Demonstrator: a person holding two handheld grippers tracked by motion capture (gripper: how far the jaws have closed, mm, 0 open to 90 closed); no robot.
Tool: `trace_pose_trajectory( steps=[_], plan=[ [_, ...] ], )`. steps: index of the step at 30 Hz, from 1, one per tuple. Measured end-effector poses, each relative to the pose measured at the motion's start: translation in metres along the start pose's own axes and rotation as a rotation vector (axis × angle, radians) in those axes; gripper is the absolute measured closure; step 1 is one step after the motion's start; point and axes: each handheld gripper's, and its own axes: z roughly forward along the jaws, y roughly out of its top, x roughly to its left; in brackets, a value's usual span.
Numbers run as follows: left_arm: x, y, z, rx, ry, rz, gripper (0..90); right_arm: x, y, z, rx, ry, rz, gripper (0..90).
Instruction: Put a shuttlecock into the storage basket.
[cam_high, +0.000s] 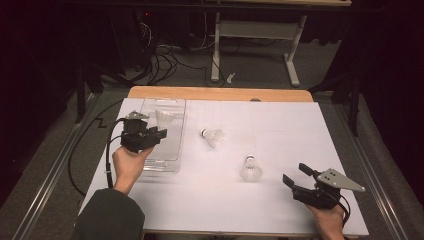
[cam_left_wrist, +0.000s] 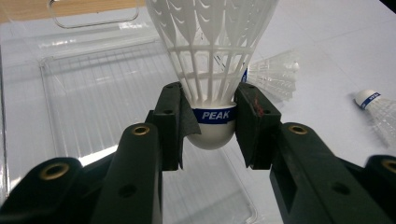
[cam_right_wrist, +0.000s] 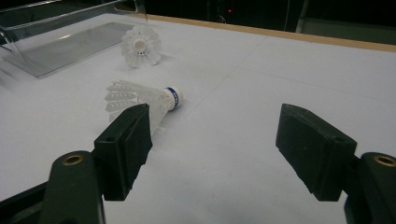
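Note:
My left gripper (cam_high: 159, 131) (cam_left_wrist: 212, 126) is shut on the white cork of a white plastic shuttlecock (cam_high: 165, 118) (cam_left_wrist: 212, 70) with a blue PEAK band, skirt pointing away from the jaws. It hangs over a clear plastic tray (cam_high: 167, 160) (cam_left_wrist: 93, 93) at the table's left. A second shuttlecock (cam_high: 214, 136) (cam_left_wrist: 275, 77) (cam_right_wrist: 140, 46) lies mid-table. A third shuttlecock (cam_high: 250, 169) (cam_right_wrist: 140, 98) (cam_left_wrist: 380, 109) lies nearer the front, just left of my right gripper (cam_high: 294, 172) (cam_right_wrist: 219, 140), which stands open near the front right with nothing between its jaws.
A white sheet (cam_high: 280, 130) covers the table, with a wooden edge (cam_high: 220, 93) along the far side. Beyond it are a dark floor, cables (cam_high: 165, 60) and a white table frame (cam_high: 255, 35). Metal rails run down both sides of the table.

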Motion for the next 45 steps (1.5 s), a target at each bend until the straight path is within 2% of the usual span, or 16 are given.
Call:
trace_pose_trajectory(
  steps=[24,36,45],
  plan=[
    [0.007,0.022,0.014,-0.01,0.028,-0.005,64.9,0.0,0.0,0.0,0.001,0.0,-0.001,27.1],
    [0.014,0.024,0.027,0.018,0.04,-0.023,64.9,0.0,0.0,0.0,0.001,0.0,0.0,27.1],
    [0.02,0.029,0.036,0.035,0.066,-0.031,64.9,0.0,0.0,0.0,0.002,0.0,0.001,27.1]
  ],
)
